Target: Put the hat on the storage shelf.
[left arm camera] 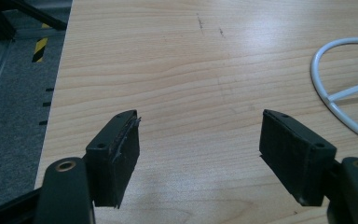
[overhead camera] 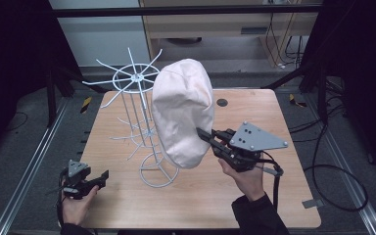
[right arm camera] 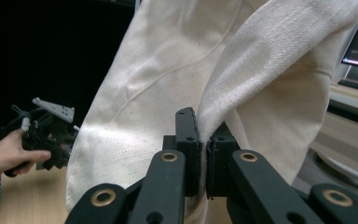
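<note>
A pale cream cloth cap (overhead camera: 183,110) hangs over one side of a white wire rack (overhead camera: 137,78) that stands mid-table. My right gripper (overhead camera: 204,135) reaches in from the right, and its jaws are shut on a fold of the cap's lower edge. The right gripper view shows the cap (right arm camera: 168,70) pinched between the closed pads of the right gripper (right arm camera: 204,126). My left gripper (overhead camera: 103,177) rests low near the table's front left corner, open. In the left gripper view, the left gripper (left arm camera: 200,135) has only bare wood between its jaws. The rack's base ring (left arm camera: 335,98) lies to the right.
The wooden table (overhead camera: 254,196) has a small black round cap (overhead camera: 222,103) near its far edge. Metal rails run along the floor on both sides, and cables (overhead camera: 333,171) loop on the floor at right. Bare wood lies in front of the rack's base.
</note>
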`<state>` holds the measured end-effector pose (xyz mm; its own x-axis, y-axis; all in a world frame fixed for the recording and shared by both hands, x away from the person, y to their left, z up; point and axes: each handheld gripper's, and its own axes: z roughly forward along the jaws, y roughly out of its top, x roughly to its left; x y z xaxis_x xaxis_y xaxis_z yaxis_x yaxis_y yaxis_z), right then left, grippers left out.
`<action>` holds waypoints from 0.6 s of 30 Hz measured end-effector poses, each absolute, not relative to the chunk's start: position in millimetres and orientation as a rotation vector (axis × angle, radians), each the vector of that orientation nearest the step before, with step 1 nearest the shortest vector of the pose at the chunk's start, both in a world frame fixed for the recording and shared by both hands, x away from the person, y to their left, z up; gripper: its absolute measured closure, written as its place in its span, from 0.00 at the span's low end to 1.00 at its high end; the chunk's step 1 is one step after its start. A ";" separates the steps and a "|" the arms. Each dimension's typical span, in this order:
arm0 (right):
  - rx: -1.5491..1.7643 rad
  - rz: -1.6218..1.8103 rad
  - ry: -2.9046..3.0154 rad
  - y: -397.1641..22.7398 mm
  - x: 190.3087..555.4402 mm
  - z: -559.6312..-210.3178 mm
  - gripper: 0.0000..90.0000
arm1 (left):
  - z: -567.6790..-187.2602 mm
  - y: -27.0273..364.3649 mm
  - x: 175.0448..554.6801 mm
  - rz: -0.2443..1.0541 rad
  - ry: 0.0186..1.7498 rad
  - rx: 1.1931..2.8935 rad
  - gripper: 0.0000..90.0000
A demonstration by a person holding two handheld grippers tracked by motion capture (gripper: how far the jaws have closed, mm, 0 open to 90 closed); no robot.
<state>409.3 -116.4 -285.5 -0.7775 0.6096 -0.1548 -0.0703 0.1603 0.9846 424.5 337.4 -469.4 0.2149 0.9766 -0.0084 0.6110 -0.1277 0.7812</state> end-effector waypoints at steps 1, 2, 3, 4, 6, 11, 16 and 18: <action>0.516 1.656 1.919 -115.3 410.3 -286.6 0.96 | -469.4 337.5 424.5 0.699 1.474 1.825 0.32; 0.524 1.641 1.933 -112.9 412.1 -289.1 0.96 | -469.5 337.5 424.5 0.698 1.474 1.824 0.32; 0.524 1.641 1.933 -112.9 412.1 -289.1 0.96 | -469.5 337.5 424.5 0.698 1.474 1.824 0.32; 0.528 1.640 1.935 -112.1 412.7 -290.0 0.95 | -469.4 337.4 424.4 0.700 1.473 1.825 0.32; 0.538 1.632 1.949 -110.7 414.5 -291.7 0.95 | -469.4 337.4 424.5 0.698 1.474 1.825 0.32; 0.576 1.617 1.971 -107.5 419.5 -295.1 0.94 | -469.6 337.2 424.6 0.699 1.475 1.820 0.32; 0.594 1.613 1.984 -104.7 422.2 -297.7 0.89 | -469.5 337.4 424.5 0.698 1.473 1.825 0.32; 0.600 1.605 1.988 -103.4 423.0 -299.1 0.87 | -469.4 337.1 424.5 0.700 1.474 1.822 0.32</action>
<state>423.0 -103.4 -299.1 -0.7717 0.6259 -0.1129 0.0214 0.2029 0.9790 424.5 337.1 -469.4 0.2133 0.9769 -0.0094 0.6097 -0.1256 0.7826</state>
